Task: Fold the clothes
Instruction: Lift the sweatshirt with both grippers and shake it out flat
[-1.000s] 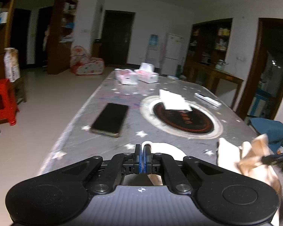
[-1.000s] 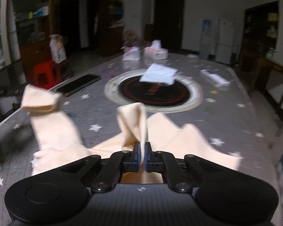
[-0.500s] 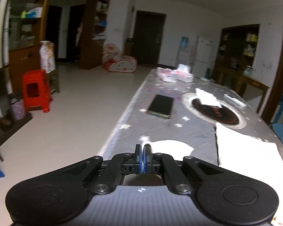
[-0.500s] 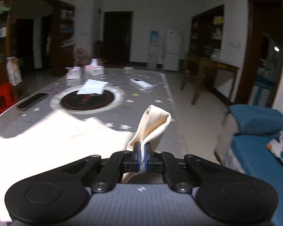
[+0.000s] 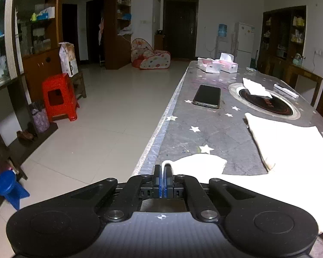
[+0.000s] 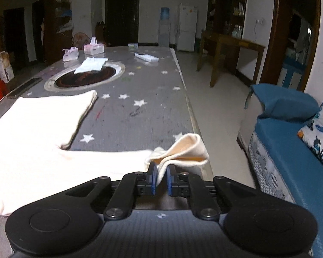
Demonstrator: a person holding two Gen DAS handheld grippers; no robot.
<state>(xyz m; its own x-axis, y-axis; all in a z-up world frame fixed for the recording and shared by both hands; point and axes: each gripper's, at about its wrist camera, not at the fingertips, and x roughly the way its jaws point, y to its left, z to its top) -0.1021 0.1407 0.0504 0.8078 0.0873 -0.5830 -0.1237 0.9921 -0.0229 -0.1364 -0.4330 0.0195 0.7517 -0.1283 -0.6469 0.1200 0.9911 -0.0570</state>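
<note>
A cream garment lies spread flat on the grey star-patterned table. My left gripper is shut on one rounded end of it, at the table's left edge. In the right wrist view the garment stretches left across the table. Its other end, a curled cuff, sits at the table's right edge. My right gripper has its jaws slightly parted, and the cuff's cloth still lies between the pads.
A dark phone, tissue boxes, a white remote and a round black inset with white paper lie farther up the table. A blue sofa stands to the right, a red stool to the left.
The garment went from bunched and lifted to stretched flat on the table. Both grippers moved apart to opposite table edges and lower. The right jaws have parted a little.
</note>
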